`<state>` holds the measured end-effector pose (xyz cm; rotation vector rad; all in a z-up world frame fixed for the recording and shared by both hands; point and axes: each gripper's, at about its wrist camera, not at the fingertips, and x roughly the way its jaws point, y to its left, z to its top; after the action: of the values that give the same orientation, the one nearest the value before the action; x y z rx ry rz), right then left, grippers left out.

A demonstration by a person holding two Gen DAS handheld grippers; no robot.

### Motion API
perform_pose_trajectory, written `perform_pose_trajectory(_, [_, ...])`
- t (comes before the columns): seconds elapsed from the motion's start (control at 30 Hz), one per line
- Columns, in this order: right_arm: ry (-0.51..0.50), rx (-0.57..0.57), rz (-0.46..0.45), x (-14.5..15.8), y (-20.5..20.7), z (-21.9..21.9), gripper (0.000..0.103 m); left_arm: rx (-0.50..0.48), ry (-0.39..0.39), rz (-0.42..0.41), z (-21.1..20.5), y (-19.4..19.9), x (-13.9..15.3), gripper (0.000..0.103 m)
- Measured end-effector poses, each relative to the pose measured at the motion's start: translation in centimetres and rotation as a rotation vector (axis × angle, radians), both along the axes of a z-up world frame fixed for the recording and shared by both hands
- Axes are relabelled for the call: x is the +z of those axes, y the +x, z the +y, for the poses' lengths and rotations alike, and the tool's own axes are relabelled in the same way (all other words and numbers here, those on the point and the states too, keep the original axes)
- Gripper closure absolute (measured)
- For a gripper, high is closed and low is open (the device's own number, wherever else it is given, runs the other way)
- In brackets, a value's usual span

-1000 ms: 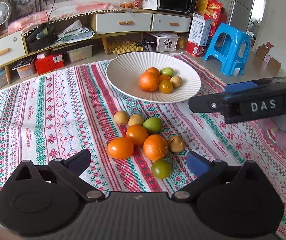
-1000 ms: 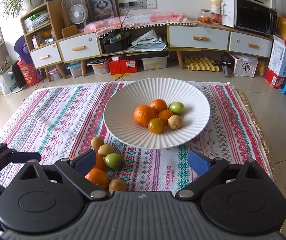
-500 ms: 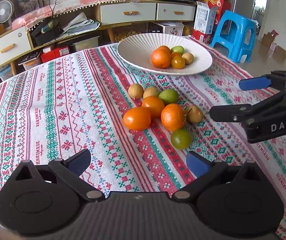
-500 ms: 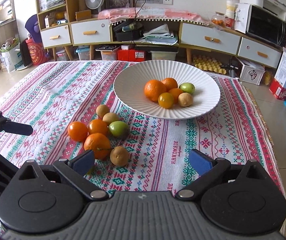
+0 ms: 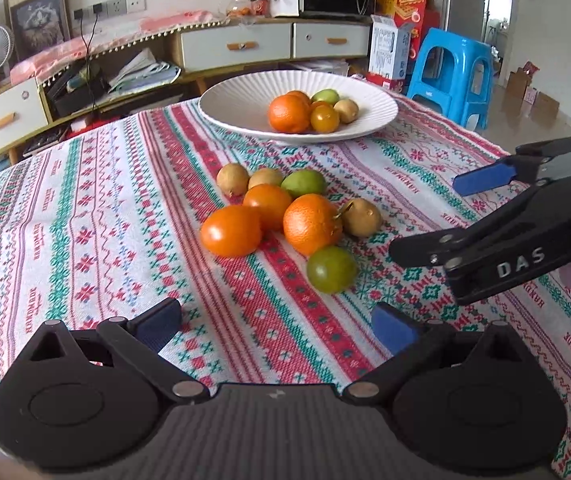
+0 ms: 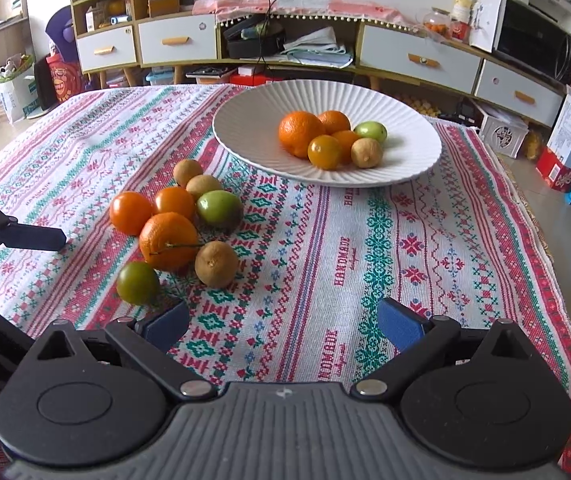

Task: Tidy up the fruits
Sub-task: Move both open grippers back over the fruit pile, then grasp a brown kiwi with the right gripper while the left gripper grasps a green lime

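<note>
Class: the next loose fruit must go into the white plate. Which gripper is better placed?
Probably the right gripper: open, empty, its finger beside the dark green fruit.

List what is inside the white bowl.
The bowl holds a large orange, two smaller oranges mostly hidden behind it, a yellow-orange fruit, a green fruit and a brown one. Anything beneath the pile is covered.

Loose fruits [image 6: 177, 224] lie ahead-left of the right claw [image 6: 281, 326] (on the tablecloth [image 6: 365, 260]); the plate [image 6: 245, 120] sits farther ahead.
</note>
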<state>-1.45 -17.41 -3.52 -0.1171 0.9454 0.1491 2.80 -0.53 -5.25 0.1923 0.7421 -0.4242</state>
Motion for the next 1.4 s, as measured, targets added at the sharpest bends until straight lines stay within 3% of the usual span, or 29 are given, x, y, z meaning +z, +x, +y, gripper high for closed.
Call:
perform_pose_trajectory(0.2, [-0.017,0.01,0.009,-0.5,0.4,-0.2,0.005,-0.012,-0.049,-0.032,-0.5,0.5,-0.2,0.0])
perform_pose_trajectory(0.47, [-0.015,0.022,0.001,-0.3,0.7,-0.6,0.009,-0.021,-0.089,-0.024,-1.0,0.8,-0.2,0.029])
perform_pose_trajectory(0.57, [-0.002,0.029,0.004,-0.2,0.8,-0.6,0.01,-0.017,-0.109,-0.018,-0.8,0.9,0.0,0.044])
perform_pose_trajectory(0.63, [0.003,0.039,0.003,-0.2,0.8,-0.4,0.012,-0.023,-0.126,-0.007,-0.7,0.9,0.2,0.06])
perform_pose_trajectory(0.87, [0.018,0.076,0.004,0.0,1.2,0.7,0.019,0.003,-0.082,0.007,-0.4,0.6,0.8,0.06])
perform_pose_trajectory(1.07, [0.009,0.119,0.007,-0.3,1.6,2.2,0.031,0.027,-0.067,0.02,0.6,0.6,1.1,0.06])
perform_pose_trajectory(1.4, [0.0,0.192,-0.007,0.0,1.6,4.2,0.064,0.034,-0.066,0.032,1.0,0.5,1.0,0.06])
